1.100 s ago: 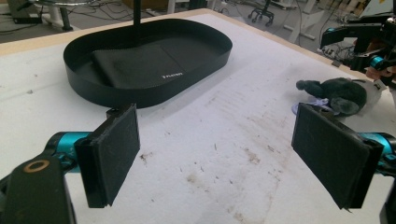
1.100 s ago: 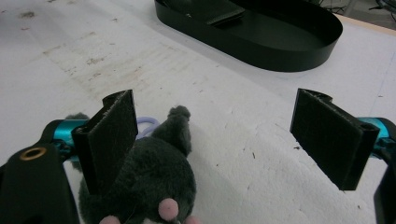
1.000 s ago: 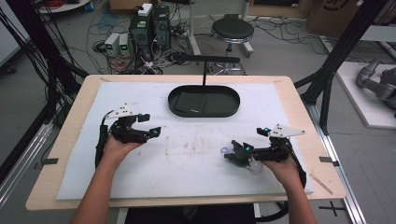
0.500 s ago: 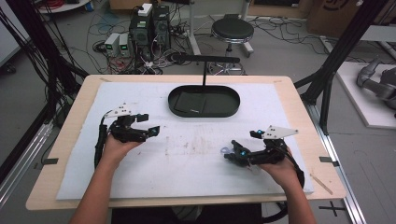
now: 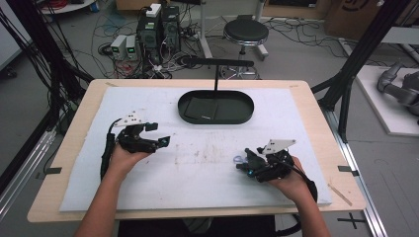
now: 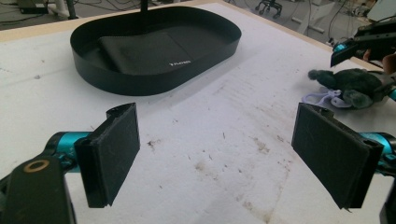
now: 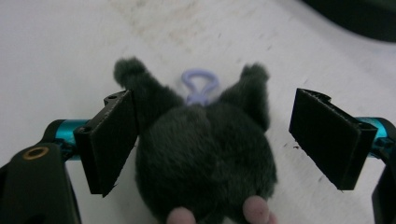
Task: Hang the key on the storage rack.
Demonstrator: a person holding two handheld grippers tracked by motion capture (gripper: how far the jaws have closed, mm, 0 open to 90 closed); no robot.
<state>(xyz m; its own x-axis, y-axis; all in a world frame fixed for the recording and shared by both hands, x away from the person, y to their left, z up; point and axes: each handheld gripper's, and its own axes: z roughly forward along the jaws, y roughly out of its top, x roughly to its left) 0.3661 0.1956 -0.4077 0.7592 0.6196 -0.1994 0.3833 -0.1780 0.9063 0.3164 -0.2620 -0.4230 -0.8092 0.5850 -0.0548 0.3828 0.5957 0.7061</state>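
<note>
A small dark grey plush toy (image 7: 205, 154) with a lilac loop (image 7: 200, 86) lies on the white mat. My right gripper (image 7: 217, 140) is open and straddles it. The left pad (image 7: 114, 140) sits against the toy's fur, and the right pad (image 7: 327, 135) stands clear of it. In the high view the toy (image 5: 245, 159) lies at the right gripper's (image 5: 244, 160) tips, front right of the mat. My left gripper (image 5: 159, 134) hovers open over the mat's left side, with nothing between its pads (image 6: 112, 149). From there the toy (image 6: 350, 84) shows far right.
A black oval tray (image 5: 216, 120) with a dark folded cloth inside stands at the back centre of the white mat (image 5: 207, 177); a thin black post (image 5: 216, 79) rises behind it. The mat covers a wooden table (image 5: 341, 148).
My right gripper has slid left along the mat, so its open jaws now stand on either side of the plush toy. The left gripper has barely moved.
</note>
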